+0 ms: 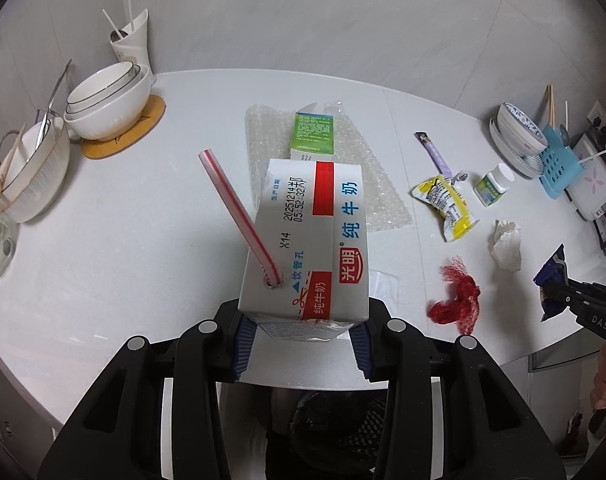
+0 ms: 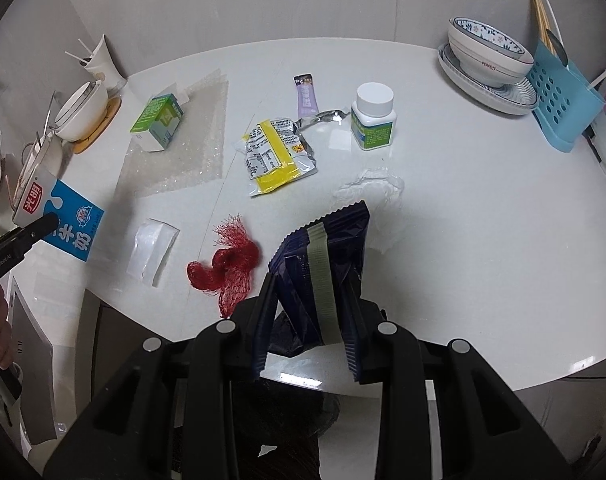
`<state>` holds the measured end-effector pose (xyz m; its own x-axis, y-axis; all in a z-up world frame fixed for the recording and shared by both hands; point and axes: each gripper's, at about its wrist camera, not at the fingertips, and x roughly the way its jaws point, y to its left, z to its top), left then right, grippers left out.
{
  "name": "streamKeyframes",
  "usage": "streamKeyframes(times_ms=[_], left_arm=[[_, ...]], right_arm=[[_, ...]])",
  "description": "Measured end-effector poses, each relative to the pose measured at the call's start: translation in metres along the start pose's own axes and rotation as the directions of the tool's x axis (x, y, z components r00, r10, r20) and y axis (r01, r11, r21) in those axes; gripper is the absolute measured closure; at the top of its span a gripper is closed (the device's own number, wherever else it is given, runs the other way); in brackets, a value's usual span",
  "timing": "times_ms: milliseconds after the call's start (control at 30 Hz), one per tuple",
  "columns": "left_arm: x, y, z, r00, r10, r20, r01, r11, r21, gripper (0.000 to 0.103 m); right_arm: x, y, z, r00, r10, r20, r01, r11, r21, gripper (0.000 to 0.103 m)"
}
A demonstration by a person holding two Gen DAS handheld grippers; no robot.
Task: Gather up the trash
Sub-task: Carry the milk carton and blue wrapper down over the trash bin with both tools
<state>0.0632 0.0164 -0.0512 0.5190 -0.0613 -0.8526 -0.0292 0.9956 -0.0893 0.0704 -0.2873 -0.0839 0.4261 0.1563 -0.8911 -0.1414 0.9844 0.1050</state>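
Left wrist view is showing the white table (image 1: 143, 208) stretching across the scene, with the bubble wrap sheet (image 1: 367, 184) lying flat near its middle and a green box (image 1: 313, 132) resting on it. Left gripper (image 1: 301, 344) is clamping a milk carton (image 1: 307, 244) between its blue pads, the carton held above the table edge with a red-striped straw (image 1: 239, 216) sticking out of its top. Right gripper (image 2: 309, 344) is pinching a dark blue wrapper (image 2: 323, 264), held off the table near its front edge. Lying loose on the table are a yellow wrapper (image 2: 277, 152), red mesh netting (image 2: 227, 264), a crumpled tissue (image 2: 373, 184), a white pill bottle (image 2: 373, 116) and a purple sachet (image 2: 307, 96)
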Motion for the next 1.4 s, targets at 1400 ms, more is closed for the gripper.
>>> streamKeyframes(times_ms=[1400], left_arm=[[-0.063,-0.073,-0.107,0.998,-0.053,0.030,0.053,0.999,0.003,0.064]], right_arm=[[-0.075,0.016,-0.079,0.986,0.088,0.139,-0.076,0.993,-0.089,0.074]])
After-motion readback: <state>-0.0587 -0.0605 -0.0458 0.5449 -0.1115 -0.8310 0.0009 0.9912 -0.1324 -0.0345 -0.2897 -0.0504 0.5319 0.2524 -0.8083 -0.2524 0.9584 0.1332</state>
